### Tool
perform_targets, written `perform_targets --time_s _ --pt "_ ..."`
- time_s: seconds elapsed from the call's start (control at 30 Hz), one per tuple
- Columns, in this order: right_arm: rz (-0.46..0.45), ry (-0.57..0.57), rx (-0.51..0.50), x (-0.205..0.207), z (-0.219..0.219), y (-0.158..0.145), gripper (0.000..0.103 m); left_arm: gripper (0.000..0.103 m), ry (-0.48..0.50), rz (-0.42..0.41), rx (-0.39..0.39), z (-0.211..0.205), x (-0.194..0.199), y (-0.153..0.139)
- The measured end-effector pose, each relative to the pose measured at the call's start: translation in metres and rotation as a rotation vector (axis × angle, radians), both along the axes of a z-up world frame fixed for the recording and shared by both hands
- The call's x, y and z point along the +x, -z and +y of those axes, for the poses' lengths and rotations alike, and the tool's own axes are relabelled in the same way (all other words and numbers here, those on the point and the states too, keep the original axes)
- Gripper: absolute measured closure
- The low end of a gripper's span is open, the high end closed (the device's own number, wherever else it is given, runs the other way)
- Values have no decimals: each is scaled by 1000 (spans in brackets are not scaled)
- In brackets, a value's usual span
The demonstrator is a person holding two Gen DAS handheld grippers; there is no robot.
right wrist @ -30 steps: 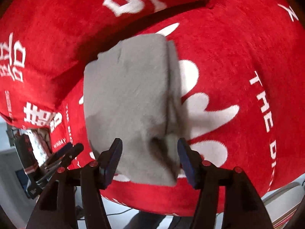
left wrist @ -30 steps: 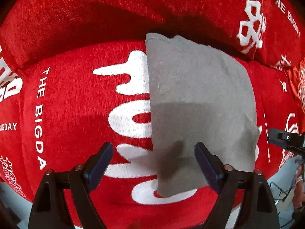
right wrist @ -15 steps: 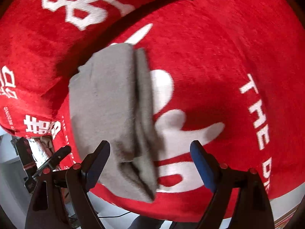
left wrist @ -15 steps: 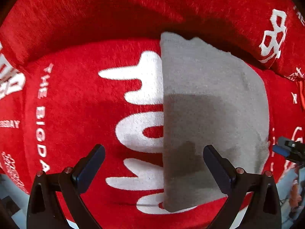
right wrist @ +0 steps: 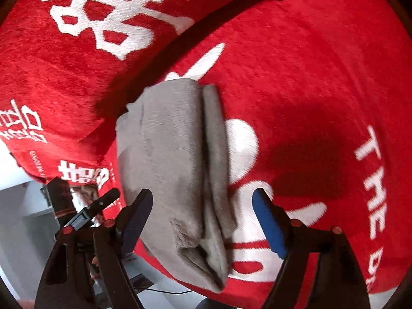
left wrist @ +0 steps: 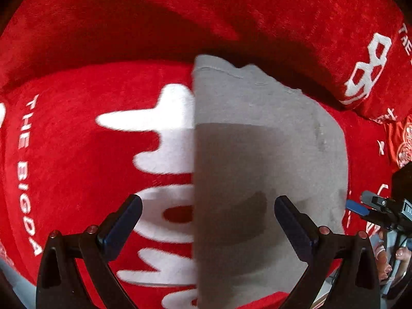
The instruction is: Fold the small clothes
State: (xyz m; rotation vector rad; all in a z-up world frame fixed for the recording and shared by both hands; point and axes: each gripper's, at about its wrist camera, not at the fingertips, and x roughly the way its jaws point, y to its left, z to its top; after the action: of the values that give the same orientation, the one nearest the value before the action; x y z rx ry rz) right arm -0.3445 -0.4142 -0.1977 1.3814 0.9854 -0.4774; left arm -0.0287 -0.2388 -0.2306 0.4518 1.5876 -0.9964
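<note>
Left wrist view is filled mostly by a red plush cover (left wrist: 77, 154) printed with big white lettering, spread over a cushioned seat with a raised back cushion (left wrist: 180, 13) behind it. On it lies a grey folded garment (left wrist: 257, 154), flat, its straight left edge crossing the white letters and its far end close to the back cushion. From the right wrist view the same garment (right wrist: 175, 159) shows stacked layers along its right side and near end. The left hand-held gripper (left wrist: 206, 226) hangs over the garment's near left edge with its jaws spread wide, nothing pinched. The right hand-held gripper (right wrist: 203, 221) has just narrowed slightly; its jaws remain spread, straddling the garment's near end, pads not pressing it.
</note>
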Motion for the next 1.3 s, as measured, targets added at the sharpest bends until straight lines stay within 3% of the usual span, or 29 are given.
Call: perform_targets --time_s 0.37,0.6,0.77,0.8,0.87,1.07,1.3 --pt "-153 -28 97 18 -11 30 22 0 45 164 -31 -27 -17 29" --pt "-277 -120 173 53 -7 45 21 0 14 165 -43 -39 -19 39" --pt "-236 -136 139 69 2 45 23 1 65 140 -55 -41 -26 36" --pt "-229 -126 143 68 2 45 27 3 65 133 -53 -46 -29 37" --pt "-177 -102 159 63 3 50 65 17 52 126 -63 -46 -29 32" --pt "-287 -62 201 56 14 39 70 54 73 153 -128 -31 -21 10" --pt "-385 -83 214 65 41 0 70 57 50 210 -198 -5 -9 -23"
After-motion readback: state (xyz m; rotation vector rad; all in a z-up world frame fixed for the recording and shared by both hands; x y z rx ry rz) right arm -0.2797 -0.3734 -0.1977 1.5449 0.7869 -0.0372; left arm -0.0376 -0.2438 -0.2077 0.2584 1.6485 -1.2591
